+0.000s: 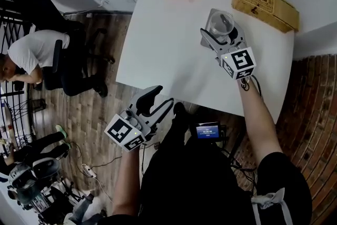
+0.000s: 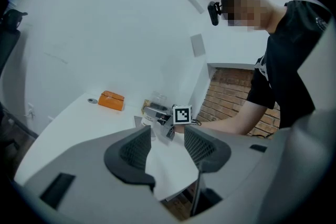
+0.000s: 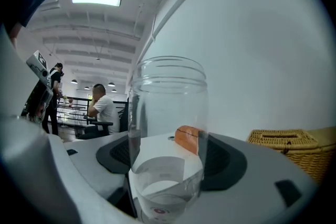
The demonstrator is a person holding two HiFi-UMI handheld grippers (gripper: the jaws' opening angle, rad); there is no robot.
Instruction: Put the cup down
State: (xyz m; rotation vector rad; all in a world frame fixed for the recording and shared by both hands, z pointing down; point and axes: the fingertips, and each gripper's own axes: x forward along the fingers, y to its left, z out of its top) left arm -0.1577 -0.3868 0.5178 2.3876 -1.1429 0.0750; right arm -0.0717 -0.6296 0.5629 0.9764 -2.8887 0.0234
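Glass detail came only from the right gripper view: the cup [image 3: 168, 113] was clear, tall and upright, with an orange box [image 3: 187, 139] seen through it. Only the head view gave the layout, with the cup over the white table [image 1: 163, 55] near a wicker box [image 1: 266, 3]. Right gripper [image 1: 221, 29] was clamped on the cup, a pad on each side. Left gripper [image 1: 163, 96] hung off the table edge, jaws apart, nothing between them.

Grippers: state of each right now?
Left gripper: jaws open, nothing between them.
Right gripper: jaws closed on the clear cup.
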